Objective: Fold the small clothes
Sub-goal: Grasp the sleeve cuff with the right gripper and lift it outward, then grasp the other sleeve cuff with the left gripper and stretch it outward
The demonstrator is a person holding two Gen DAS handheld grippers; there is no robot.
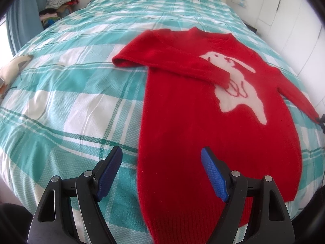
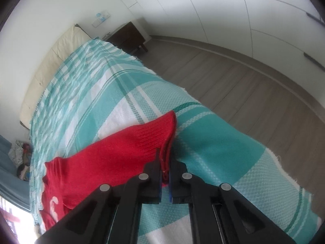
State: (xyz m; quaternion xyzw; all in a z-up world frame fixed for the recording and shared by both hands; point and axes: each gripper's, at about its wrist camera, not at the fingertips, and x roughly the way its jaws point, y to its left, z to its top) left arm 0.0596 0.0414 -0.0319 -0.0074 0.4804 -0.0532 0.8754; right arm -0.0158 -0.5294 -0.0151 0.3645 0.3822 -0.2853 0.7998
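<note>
1. A teal-and-white checked bedspread covers the bed; grey wood-plank floor alongside.
2. The red knitted sweater with a white rabbit lies flat there.
3. Left gripper gapes, empty.
4. Right gripper pinches the sweater's ribbed cuff.

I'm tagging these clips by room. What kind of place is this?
Most likely a home bedroom: a bed with a teal plaid bedspread, a cream headboard against the wall, and a dark wooden nightstand beside it.
</note>
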